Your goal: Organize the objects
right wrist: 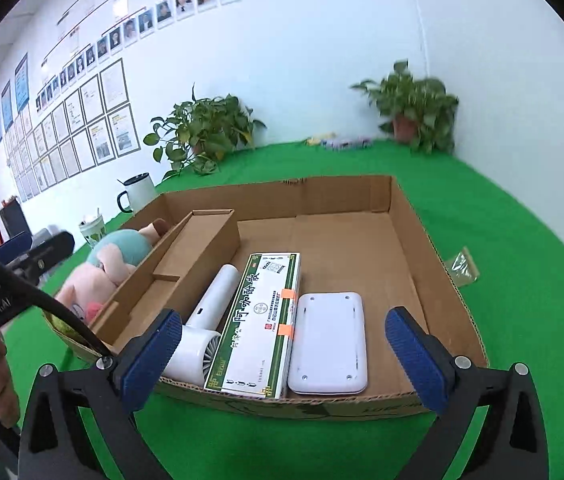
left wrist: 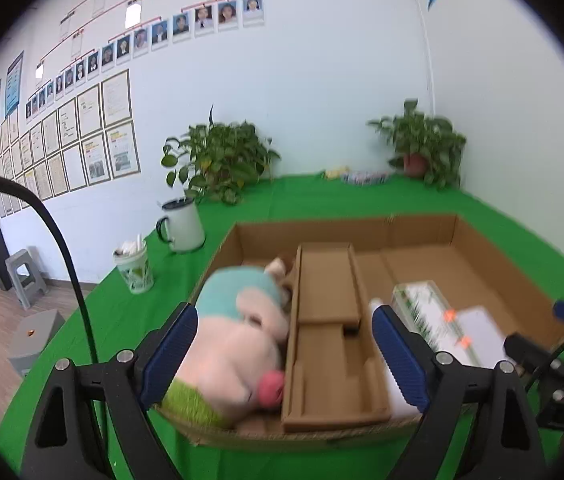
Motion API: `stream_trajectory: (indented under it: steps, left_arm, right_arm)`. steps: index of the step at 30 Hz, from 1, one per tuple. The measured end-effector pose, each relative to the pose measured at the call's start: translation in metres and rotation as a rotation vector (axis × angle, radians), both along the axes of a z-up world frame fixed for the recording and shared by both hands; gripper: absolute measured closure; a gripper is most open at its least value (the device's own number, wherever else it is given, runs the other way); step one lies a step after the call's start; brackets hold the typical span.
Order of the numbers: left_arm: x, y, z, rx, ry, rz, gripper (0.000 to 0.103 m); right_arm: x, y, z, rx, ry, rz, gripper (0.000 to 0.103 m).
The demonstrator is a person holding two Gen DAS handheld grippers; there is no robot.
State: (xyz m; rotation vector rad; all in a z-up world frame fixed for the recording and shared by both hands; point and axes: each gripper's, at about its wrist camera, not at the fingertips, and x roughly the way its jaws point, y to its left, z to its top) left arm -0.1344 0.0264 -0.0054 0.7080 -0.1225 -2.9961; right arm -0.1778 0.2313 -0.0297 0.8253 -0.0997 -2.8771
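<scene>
A shallow cardboard box lies on the green cloth. In it, left to right: a pink and teal plush pig, a cardboard insert, a white hair dryer, a green-edged white carton and a flat white device. My right gripper is open and empty over the box's near edge. My left gripper is open around the plush pig and the insert, without gripping them. The carton shows to its right.
A white mug and a patterned cup stand left of the box. Two potted plants stand by the back wall, with small items between them. A clear packet lies right of the box.
</scene>
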Motion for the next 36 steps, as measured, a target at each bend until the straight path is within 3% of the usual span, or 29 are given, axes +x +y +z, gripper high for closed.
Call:
stream_trajectory:
  steps: [4, 9, 19, 36]
  left_arm:
    - [-0.009, -0.007, -0.035, -0.009, -0.028, 0.044, 0.014]
    - [-0.001, -0.008, -0.057, -0.021, -0.048, 0.063, 0.014]
    - [-0.003, -0.009, -0.057, -0.004, -0.064, 0.065, 0.008]
    - [-0.003, -0.013, -0.059, 0.033, -0.088, 0.069, 0.001]
  right_arm:
    - [0.001, -0.022, -0.021, 0.043, 0.001, -0.003, 0.001]
    - [-0.005, -0.026, -0.041, 0.059, -0.009, -0.046, 0.001]
    - [-0.013, -0.038, -0.049, 0.139, 0.012, -0.099, 0.000]
    - [-0.013, -0.036, -0.049, 0.144, 0.012, -0.099, 0.000]
